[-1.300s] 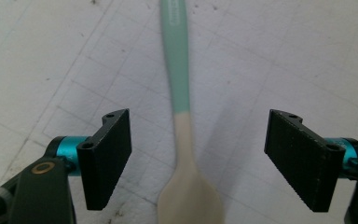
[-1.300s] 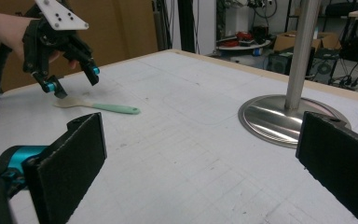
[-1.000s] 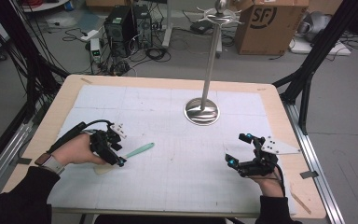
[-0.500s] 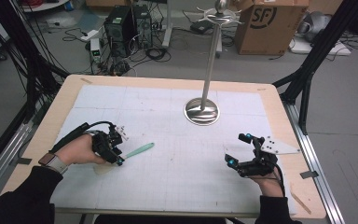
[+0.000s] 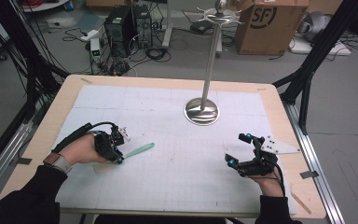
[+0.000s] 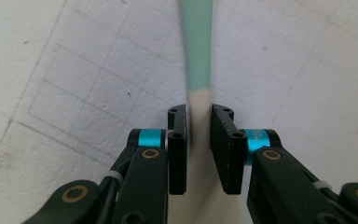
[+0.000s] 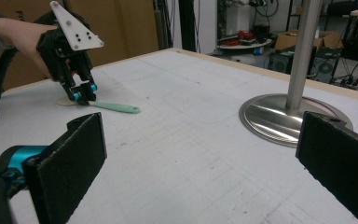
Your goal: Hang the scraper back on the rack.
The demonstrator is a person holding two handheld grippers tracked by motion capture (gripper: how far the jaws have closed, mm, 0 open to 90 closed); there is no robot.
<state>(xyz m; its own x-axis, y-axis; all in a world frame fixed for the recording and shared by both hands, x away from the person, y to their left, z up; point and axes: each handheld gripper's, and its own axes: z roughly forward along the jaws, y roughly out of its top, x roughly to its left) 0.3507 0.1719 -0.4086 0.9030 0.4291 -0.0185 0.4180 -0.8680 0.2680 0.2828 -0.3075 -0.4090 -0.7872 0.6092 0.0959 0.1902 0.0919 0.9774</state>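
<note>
— What is the left gripper (image 5: 116,150) doing?
— Its jaws have just been closing around the cream neck of the green-handled spatula (image 5: 137,150), which is lying flat near the worktop's (image 5: 168,98) left edge.
— Are the pads pressing on it?
— I cannot tell.
— And the right gripper (image 5: 237,149)?
— It is resting wide open near the right edge.

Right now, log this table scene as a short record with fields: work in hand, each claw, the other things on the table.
work in hand: left claw has just been closing on a spatula that lies flat on the white mat
spatula: green handle, pale blade end
grip spot: where the green handle meets the pale end, between the jaws
contact: narrow gap visible beside each pad, not yet pressing
right claw: jaws wide apart, nothing between them, near the right edge of the mat
other things: metal stand with round base, toward the far side of the mat
</note>
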